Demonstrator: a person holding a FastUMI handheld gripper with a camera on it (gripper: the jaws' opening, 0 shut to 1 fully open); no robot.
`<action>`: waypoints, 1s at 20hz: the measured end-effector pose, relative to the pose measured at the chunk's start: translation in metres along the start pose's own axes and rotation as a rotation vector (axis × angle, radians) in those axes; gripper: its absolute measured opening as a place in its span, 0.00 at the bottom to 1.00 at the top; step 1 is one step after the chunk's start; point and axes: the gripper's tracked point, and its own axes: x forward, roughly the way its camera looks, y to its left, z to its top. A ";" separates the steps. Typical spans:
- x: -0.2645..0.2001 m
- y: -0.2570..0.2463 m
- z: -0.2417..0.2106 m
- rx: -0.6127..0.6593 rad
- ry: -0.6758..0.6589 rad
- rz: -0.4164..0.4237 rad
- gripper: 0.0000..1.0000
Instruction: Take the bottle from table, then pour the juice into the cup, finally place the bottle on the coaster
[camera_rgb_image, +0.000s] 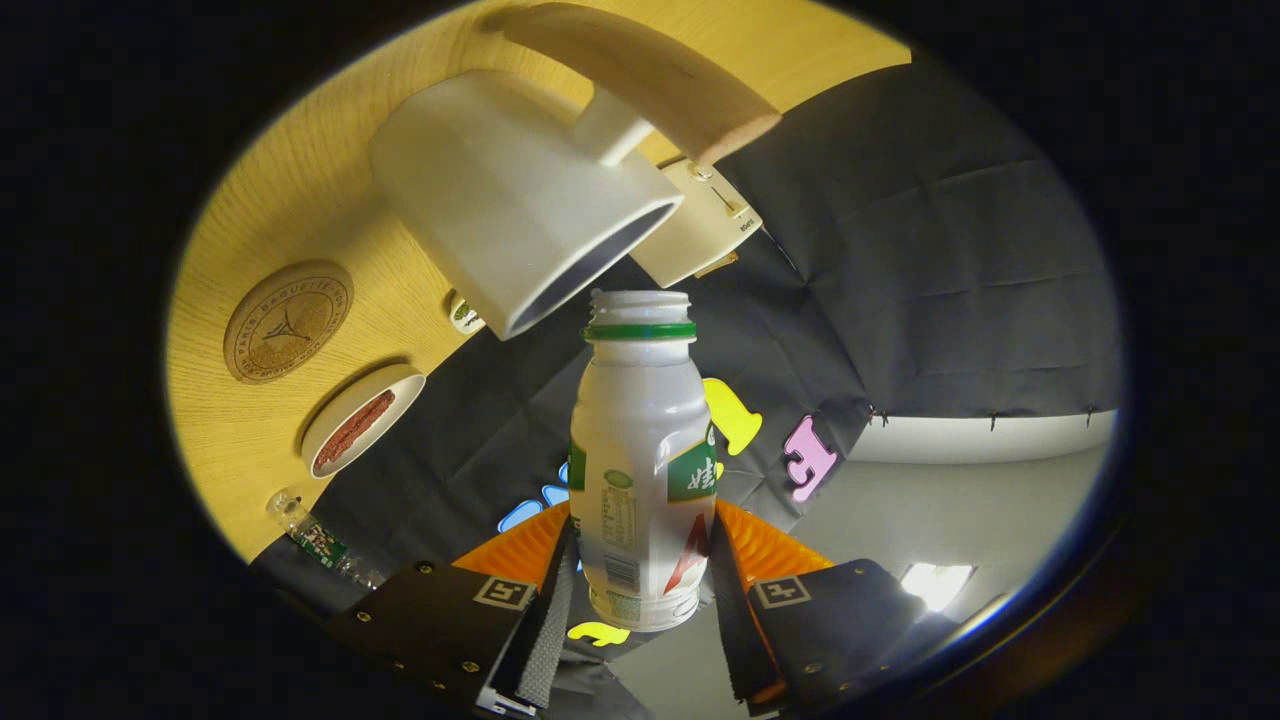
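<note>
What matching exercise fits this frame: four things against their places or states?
Things:
1. white plastic bottle with green neck ring
2. white cup with wooden handle
3. round wooden coaster
4. small white dish

Places or states:
A. bare on the table
B. clamped between the gripper fingers
C. holds something reddish
D. rim at the bottle's mouth

Pairs: 1-B, 2-D, 3-A, 4-C

The tool (640, 590), clamped on the white plastic bottle (640, 470), meets the white handled cup (510, 200) just ahead; the round wooden coaster (288, 322) lies unobstructed on the wooden bench (270, 200).
</note>
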 end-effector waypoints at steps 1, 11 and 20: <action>0.000 0.002 0.001 -0.003 -0.003 0.002 0.65; 0.002 -0.002 -0.001 -0.020 -0.010 -0.011 0.64; -0.002 0.001 0.006 -0.057 -0.035 -0.010 0.65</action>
